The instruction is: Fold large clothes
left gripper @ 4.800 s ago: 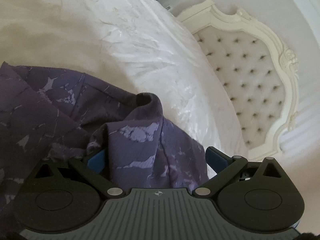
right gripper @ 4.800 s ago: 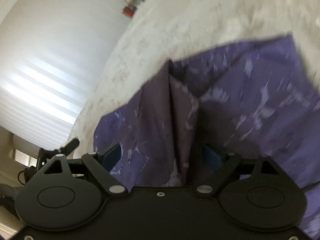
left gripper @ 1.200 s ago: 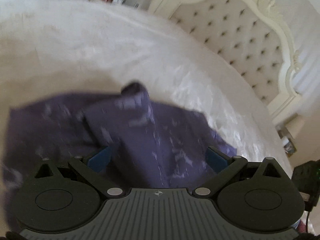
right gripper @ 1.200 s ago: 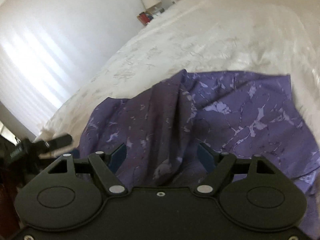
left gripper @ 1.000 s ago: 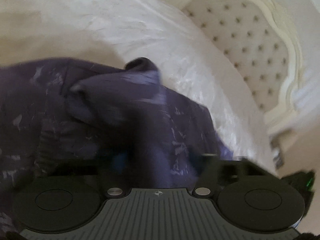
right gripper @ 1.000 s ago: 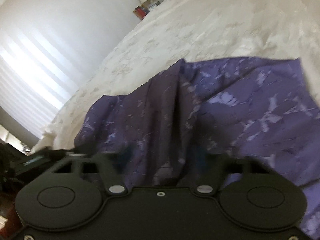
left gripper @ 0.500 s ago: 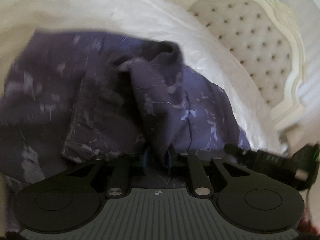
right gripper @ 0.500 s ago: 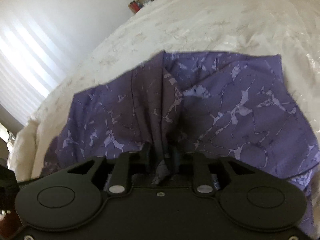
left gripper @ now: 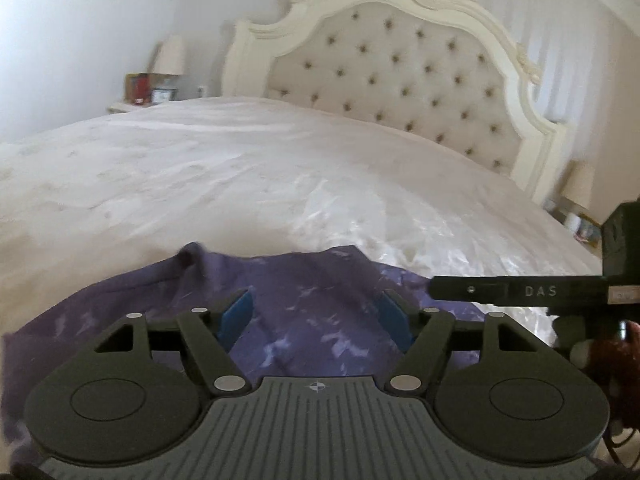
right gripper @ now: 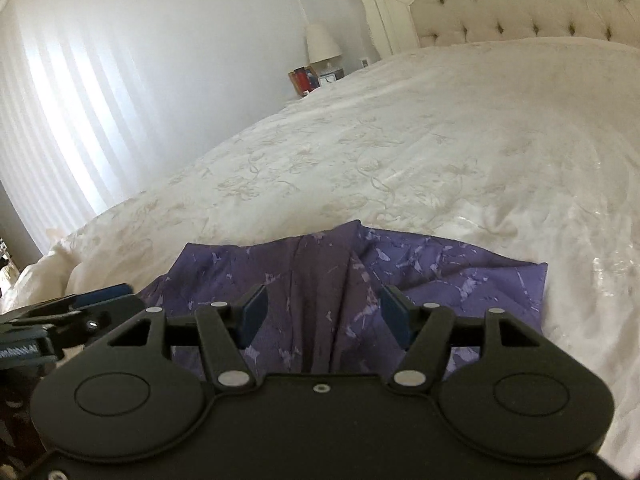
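White bedspread (left gripper: 240, 168), purple garment (right gripper: 460, 272), blinds (right gripper: 60, 120) in right view only

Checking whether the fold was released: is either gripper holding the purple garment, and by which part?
Nothing is held. The left gripper and right gripper have just opened their jaws; the purple garment lies on the bed, its cloth between the pads but unpinched.

Left gripper (left gripper: 316, 314) and right gripper (right gripper: 323, 312), both tilting slightly downward side by side. Each is standing with its blue pads (left gripper: 237, 315) parted, the jaws having just been opening, and is pinching nothing between them.
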{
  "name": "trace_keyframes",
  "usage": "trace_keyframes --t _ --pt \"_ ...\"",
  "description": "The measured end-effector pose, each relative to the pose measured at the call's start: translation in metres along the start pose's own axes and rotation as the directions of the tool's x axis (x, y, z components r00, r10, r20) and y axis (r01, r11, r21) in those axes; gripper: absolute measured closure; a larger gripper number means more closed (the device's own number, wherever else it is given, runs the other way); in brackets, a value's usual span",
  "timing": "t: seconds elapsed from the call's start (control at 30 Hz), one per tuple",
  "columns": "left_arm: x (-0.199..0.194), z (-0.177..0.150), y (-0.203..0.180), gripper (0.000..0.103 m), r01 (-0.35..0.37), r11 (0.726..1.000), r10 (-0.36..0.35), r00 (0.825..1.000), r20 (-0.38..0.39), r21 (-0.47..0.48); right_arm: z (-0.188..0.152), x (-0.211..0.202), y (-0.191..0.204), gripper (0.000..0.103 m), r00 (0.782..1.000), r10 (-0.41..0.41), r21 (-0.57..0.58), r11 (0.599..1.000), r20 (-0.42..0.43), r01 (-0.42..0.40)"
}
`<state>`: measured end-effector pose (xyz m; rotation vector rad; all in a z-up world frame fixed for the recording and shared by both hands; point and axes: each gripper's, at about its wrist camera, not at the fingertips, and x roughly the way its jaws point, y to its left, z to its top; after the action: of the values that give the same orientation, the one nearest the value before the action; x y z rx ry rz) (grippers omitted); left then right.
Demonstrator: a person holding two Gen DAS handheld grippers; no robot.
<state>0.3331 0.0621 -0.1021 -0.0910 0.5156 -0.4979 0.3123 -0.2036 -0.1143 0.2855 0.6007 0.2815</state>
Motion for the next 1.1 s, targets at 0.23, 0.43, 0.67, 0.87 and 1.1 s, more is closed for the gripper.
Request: trace_keyframes --t 0.23,0.43,0.67,0.87,1.1 --pt "0.036 -0.032 0.069 0.030 -0.126 0.946 0.087 0.986 -0.143 -0.297 -0.002 0.004 -0.004 0.036 1.000 -0.011 0.009 1.000 -0.018 0.012" --pt "0.032 -0.043 0.083 0.030 -0.078 0.938 0.036 0.991 -0.128 -0.337 0.002 0.014 0.021 0.036 0.999 0.035 -0.092 0.995 -0.005 -0.035" --pt "0.036 -0.049 0.073 0.028 -0.083 0.958 0.049 0.991 -0.127 -0.273 -0.014 0.071 0.014 0.037 0.989 -0.033 -0.068 0.997 -0.146 0.023" --pt "0.051 -0.046 0.050 0.021 -0.120 0.991 0.107 0.974 -0.198 -0.055 -0.037 0.082 0.006 0.035 0.982 -0.071 -0.147 0.988 -0.173 0.046" --pt "0.005 -0.029 0.043 0.012 -0.134 0.986 0.115 0.980 -0.164 -0.103 -0.021 0.031 0.011 0.027 0.990 -0.037 -0.135 0.991 -0.136 0.019"
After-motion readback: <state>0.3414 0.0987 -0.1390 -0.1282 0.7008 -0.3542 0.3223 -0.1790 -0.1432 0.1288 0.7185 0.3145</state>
